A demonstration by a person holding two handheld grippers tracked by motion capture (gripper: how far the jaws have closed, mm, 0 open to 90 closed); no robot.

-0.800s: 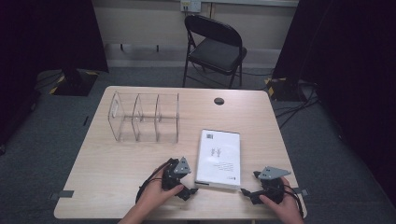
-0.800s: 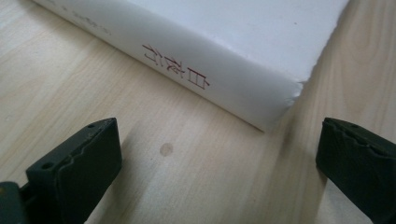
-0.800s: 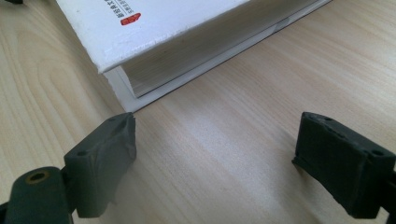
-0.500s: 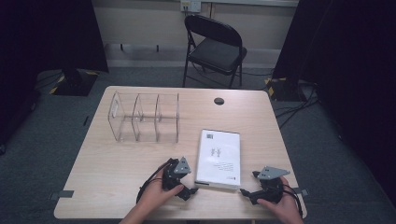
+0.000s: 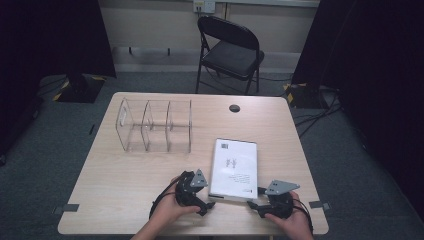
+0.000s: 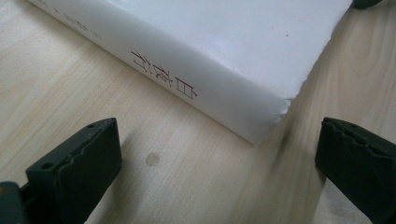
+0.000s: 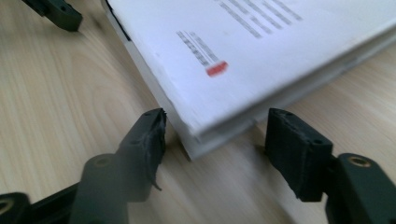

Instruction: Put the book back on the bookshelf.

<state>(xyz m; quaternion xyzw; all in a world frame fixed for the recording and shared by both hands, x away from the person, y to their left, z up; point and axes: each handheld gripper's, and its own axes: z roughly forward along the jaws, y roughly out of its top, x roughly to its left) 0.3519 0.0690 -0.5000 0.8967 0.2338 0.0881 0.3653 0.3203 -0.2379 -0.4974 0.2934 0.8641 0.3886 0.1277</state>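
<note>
Dark curtains and a grey carpet are seen around a light wooden table (image 5: 125, 200), and a black folding chair (image 5: 230, 50) is placed behind it. On the table, a clear rack (image 5: 155, 125) with 3 compartments is standing at the far left side, well apart from the book. A white book (image 5: 234, 168) is lying flat near the front edge, right of the middle. The left gripper (image 5: 204, 201) is held just beside the near left corner of the book; in the left gripper view its jaws are spread wide, and the spine corner (image 6: 275, 116) is seen between them without being touched. The right gripper (image 5: 254, 202) is held at the near right corner. Its jaws are partly open around that corner (image 7: 194, 140); 1 jaw is very close to the cover, but contact cannot be told.
</note>
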